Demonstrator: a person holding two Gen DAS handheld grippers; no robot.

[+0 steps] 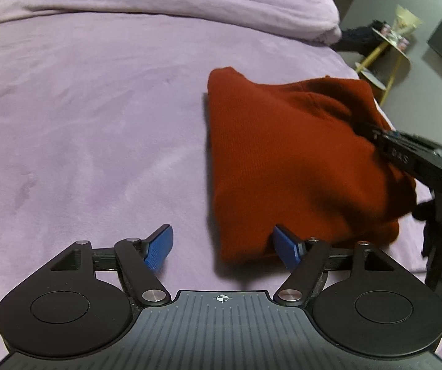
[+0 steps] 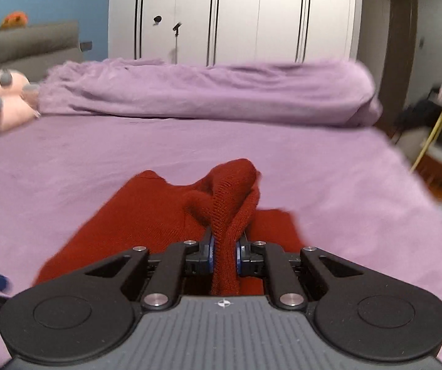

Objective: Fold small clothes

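Sweater (image 1: 282, 154), red knit, part-folded near bed's (image 1: 82, 123) right edge, long axis running away from released left claw (image 1: 224, 246) straddling its near left corner; right claw (image 2: 224, 251) clenched on bunched fabric at right side

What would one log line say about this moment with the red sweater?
right gripper: shut on red knit sweater, bunched fold lifted | left gripper: open, at near edge, holding nothing | surface: purple bedsheet
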